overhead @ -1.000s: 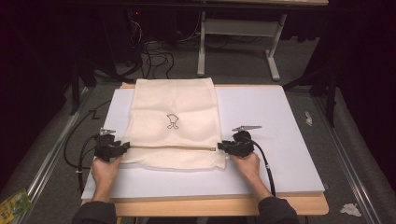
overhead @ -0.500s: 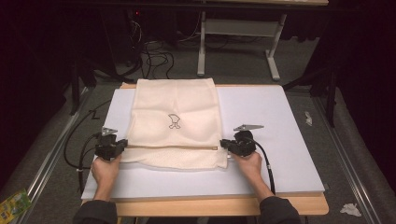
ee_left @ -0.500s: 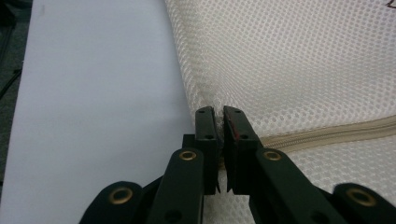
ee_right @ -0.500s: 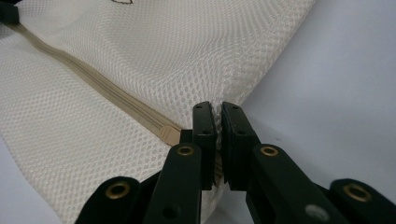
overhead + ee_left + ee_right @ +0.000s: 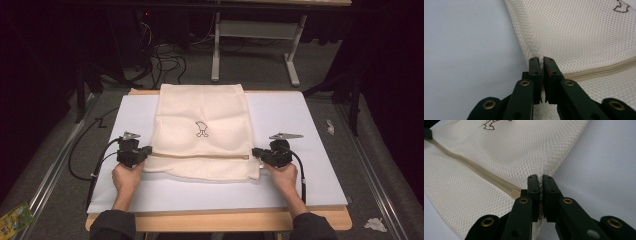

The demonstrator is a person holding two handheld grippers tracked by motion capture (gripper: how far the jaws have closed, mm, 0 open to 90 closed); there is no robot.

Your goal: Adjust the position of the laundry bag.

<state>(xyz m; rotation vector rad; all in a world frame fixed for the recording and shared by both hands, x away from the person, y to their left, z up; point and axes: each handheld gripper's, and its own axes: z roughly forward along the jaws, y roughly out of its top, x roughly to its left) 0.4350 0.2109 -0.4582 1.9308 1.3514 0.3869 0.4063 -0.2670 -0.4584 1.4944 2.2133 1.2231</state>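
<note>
Bag: cream mesh laundry bag (image 5: pixel 202 131), flat on the white board (image 5: pixel 310 125), lying lengthwise away from you, a small dark printed figure (image 5: pixel 201 129) near its middle.
Zipper: tan zipper band (image 5: pixel 200 156) runs across the near part; the mesh below it lies folded toward you.
Left gripper: your left gripper (image 5: pixel 541 62) has just closed and pinches the bag's left edge, right by the zipper's end.
Right gripper: your right gripper (image 5: pixel 540 180) has just closed too, mesh of the right edge caught between its jaws.
Table: wooden table (image 5: pixel 225 219) carries the board; cables (image 5: pixel 165 62) lie on the floor beyond.
</note>
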